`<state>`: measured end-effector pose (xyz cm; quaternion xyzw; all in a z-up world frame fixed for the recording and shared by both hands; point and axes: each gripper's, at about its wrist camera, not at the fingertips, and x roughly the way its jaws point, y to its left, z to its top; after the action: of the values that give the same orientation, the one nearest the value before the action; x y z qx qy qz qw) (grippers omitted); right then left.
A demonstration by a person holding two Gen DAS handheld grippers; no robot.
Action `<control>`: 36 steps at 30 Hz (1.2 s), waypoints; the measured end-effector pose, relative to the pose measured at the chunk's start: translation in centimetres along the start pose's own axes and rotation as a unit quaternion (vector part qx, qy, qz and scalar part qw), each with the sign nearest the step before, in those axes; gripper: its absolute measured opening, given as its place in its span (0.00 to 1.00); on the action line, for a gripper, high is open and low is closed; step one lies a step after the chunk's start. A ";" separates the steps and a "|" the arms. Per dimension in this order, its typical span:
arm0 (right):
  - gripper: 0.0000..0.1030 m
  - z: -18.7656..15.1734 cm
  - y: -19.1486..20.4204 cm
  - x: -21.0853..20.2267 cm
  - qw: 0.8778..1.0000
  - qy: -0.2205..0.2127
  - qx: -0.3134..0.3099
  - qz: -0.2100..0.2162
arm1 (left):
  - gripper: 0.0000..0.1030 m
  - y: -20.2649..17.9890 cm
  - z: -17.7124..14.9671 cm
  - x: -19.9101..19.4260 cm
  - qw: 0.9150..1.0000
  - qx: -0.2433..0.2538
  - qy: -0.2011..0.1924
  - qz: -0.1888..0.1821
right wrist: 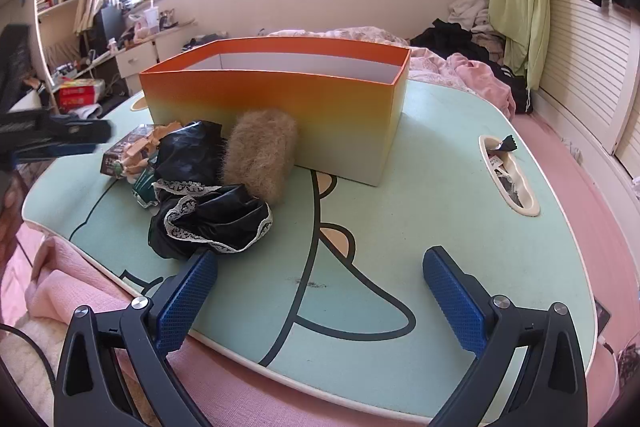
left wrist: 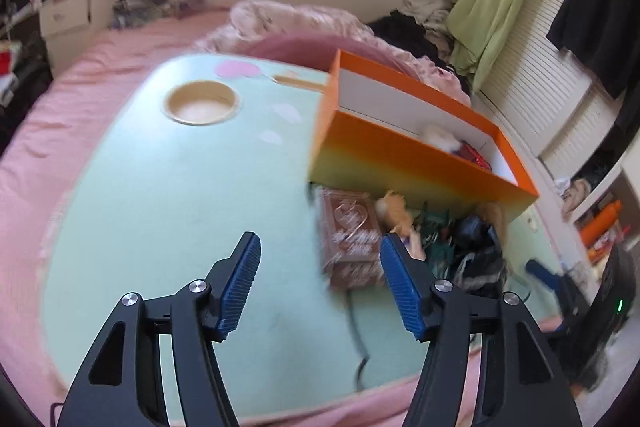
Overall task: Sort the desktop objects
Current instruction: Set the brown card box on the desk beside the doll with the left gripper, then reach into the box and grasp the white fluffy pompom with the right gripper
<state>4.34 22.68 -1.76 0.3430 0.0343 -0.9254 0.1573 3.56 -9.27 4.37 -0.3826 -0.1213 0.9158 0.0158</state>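
My left gripper [left wrist: 320, 251] is open above the mint-green lap table [left wrist: 160, 207], with nothing between its blue pads. Just ahead of its right finger lies a brown printed packet [left wrist: 352, 243], blurred. Beyond it stands an orange box [left wrist: 400, 151] holding a white fluffy thing [left wrist: 440, 139] and a red item [left wrist: 474, 153]. My right gripper [right wrist: 320, 267] is open and empty over the table's near edge. In front of it lie a black lace-trimmed cloth [right wrist: 216, 223], a tan furry object [right wrist: 260, 155] and the packet [right wrist: 120, 155]. The left gripper [right wrist: 102, 139] shows blurred at the left.
A round cup recess [left wrist: 200, 103] sits at the table's far left; an oblong slot [right wrist: 508, 179] at its right holds small wrappers. The table rests on a pink bed [right wrist: 580, 155]. A heap of clothes [right wrist: 460, 39] lies behind, and a dark cable [left wrist: 356, 331] crosses the near tabletop.
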 end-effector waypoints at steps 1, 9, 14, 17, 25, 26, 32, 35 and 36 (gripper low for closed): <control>1.00 0.0 0.0 0.0 1.000 0.000 0.000 0.000 | 0.64 -0.2 -0.8 -0.8 1.000 0.020 -0.006 0.007; 1.00 0.0 0.0 0.1 1.000 0.000 -0.001 -0.001 | 0.78 -3.1 -3.7 1.0 0.994 0.090 0.001 0.065; 1.00 0.0 0.0 0.0 1.000 -0.002 -0.002 -0.002 | 1.00 -5.4 -4.5 2.5 0.988 0.148 -0.017 0.044; 1.00 0.0 0.0 0.0 1.000 -0.002 -0.003 -0.003 | 1.00 -5.4 -4.2 2.5 0.988 0.149 -0.018 0.041; 0.81 0.6 -0.7 -1.8 1.000 -0.016 -0.018 0.019 | 1.00 -5.4 -4.0 2.5 0.988 0.149 -0.018 0.042; 0.78 1.4 -1.0 -2.9 0.999 -0.028 -0.027 0.023 | 1.00 -5.3 -4.0 2.5 0.988 0.149 -0.018 0.042; 0.49 11.3 -2.7 -6.5 0.997 -0.064 0.001 0.031 | 1.00 -5.4 -4.4 2.3 0.988 0.150 -0.018 0.042; 0.31 16.9 -3.2 -0.8 0.993 0.042 0.054 0.099 | 1.00 -5.5 -4.4 2.3 0.988 0.150 -0.019 0.042; 0.27 18.0 -3.2 1.5 0.988 0.082 0.070 0.111 | 1.00 -5.5 -4.3 2.3 0.988 0.150 -0.019 0.041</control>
<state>-8.93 22.25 10.85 0.4293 -0.0566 -0.8712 0.2315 4.64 -2.72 1.13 -0.3633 0.0330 0.9305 0.0332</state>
